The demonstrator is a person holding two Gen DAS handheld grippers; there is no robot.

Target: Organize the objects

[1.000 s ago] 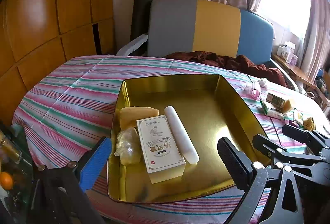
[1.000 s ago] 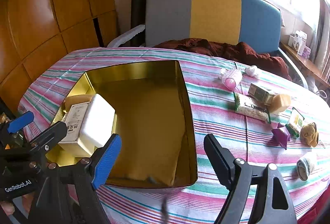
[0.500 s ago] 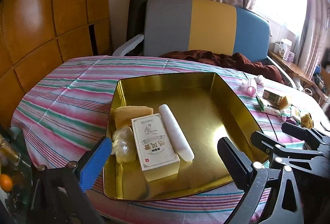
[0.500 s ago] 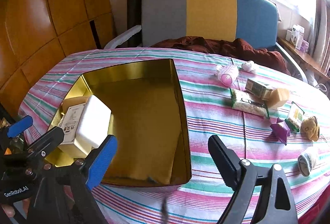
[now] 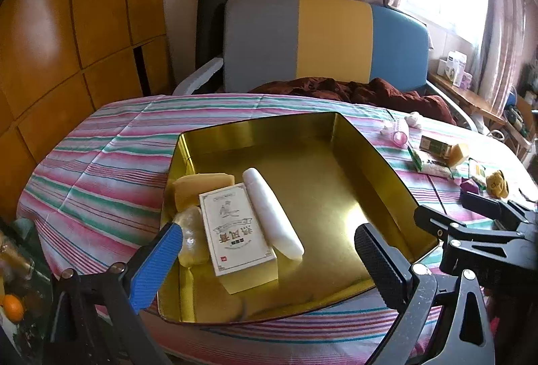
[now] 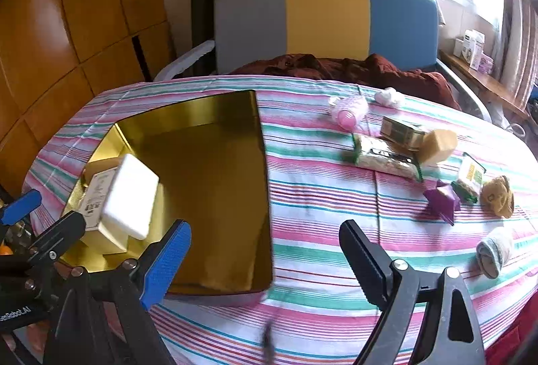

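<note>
Gold-coloured metal, the tray (image 5: 386, 183) lies flat on the striped desk (image 5: 101, 183), its long axis running from the near edge toward the sofa (image 5: 329, 42). Its contents are packed into the left part: a white printed box (image 5: 235, 227) lies lengthwise, a white cylinder (image 5: 272, 213) lies just beside it on the right and parallel to it, a yellow block (image 5: 201, 186) sits at the box's far left corner, and a clear wrapped lump (image 5: 193, 237) sits along its left side. The rest of the tray floor is bare. To the right on the desk lie a pink bottle (image 6: 349, 111), a green packet (image 6: 383, 159), a purple piece (image 6: 442, 202), a small brown toy (image 6: 499, 196) and a rolled sock (image 6: 494, 250). The left hand-held gripper (image 5: 269, 267) hangs over the tray's near edge, jaws spread wide and holding nothing; the right hand-held gripper (image 6: 265, 259) hangs over the tray's near right corner, likewise wide apart and empty. Compared with a second ago, both views sit slightly farther back, and the tray's contents have not moved.
</note>
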